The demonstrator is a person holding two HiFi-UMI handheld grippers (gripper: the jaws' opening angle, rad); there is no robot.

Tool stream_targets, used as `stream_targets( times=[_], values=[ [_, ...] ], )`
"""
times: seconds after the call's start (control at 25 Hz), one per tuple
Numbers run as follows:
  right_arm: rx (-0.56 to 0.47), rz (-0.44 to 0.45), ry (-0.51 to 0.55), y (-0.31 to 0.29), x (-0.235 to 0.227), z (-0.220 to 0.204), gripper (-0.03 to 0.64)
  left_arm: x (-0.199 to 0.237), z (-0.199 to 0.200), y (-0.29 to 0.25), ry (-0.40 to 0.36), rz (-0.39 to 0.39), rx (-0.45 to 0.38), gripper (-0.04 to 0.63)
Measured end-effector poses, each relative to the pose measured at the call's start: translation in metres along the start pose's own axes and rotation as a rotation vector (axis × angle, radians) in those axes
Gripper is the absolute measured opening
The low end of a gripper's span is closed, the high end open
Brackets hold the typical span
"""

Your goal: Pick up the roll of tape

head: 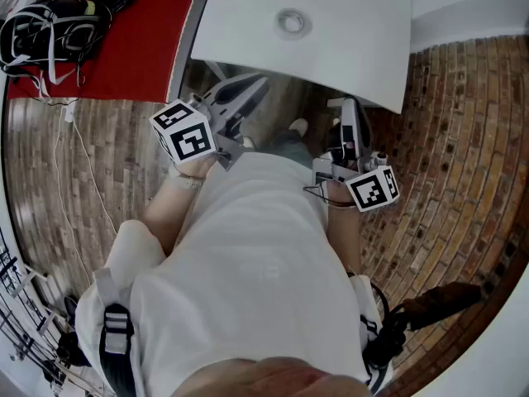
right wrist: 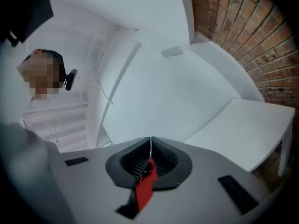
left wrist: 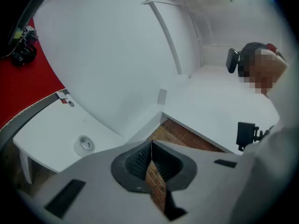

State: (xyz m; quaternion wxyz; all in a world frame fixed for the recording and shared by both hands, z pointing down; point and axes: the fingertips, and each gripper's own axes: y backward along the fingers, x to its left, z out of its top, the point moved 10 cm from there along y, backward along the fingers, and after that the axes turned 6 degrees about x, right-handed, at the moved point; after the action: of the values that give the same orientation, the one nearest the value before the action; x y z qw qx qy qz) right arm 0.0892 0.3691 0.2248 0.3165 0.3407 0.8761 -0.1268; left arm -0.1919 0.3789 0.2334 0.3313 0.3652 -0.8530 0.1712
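The roll of tape (head: 291, 21) is a pale ring lying flat on the white table (head: 355, 48), near its middle; in the left gripper view the roll of tape (left wrist: 85, 144) lies left of the jaws and well ahead of them. My left gripper (head: 253, 86) is held level in front of the table's near edge, shut and empty. My right gripper (head: 345, 106) is held level under the table's right near corner, its jaw tips touching with nothing between them. Both grippers stand apart from the tape.
A black backpack (head: 51, 25) lies on a red mat (head: 136, 52) to the left. A white cable (head: 73, 160) runs over the brick-patterned floor (head: 446, 164). White walls and a second white surface (left wrist: 219, 101) stand beyond the table.
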Motion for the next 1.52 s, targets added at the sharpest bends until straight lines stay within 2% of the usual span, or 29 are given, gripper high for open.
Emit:
stream_targets(
  times=[0.24,0.44,0.88,1.08,1.4,1.52],
  values=[
    [0.005,0.009,-0.015,-0.018,-0.012,0.004,0.023,0.011,0.002,-0.003,0.016,0.006,-0.01,0.009],
    [0.027,0.04,-0.036,-0.046,-0.032,0.011,0.023,0.022,0.012,-0.011,0.01,0.052,-0.011,0.009],
    [0.124,0.11,-0.111,-0.121,-0.104,0.039,0.023,0.05,0.042,-0.068,0.019,0.145,-0.044,0.009],
    [0.16,0.151,-0.141,-0.152,-0.13,0.055,0.023,0.058,0.059,-0.09,0.012,0.199,-0.063,0.009],
    [0.198,0.193,-0.204,-0.18,-0.182,0.08,0.023,0.056,0.077,-0.139,-0.041,0.311,-0.075,0.009],
    [0.218,0.203,-0.23,-0.196,-0.197,0.086,0.023,0.061,0.086,-0.153,-0.04,0.35,-0.06,0.009]
  ],
)
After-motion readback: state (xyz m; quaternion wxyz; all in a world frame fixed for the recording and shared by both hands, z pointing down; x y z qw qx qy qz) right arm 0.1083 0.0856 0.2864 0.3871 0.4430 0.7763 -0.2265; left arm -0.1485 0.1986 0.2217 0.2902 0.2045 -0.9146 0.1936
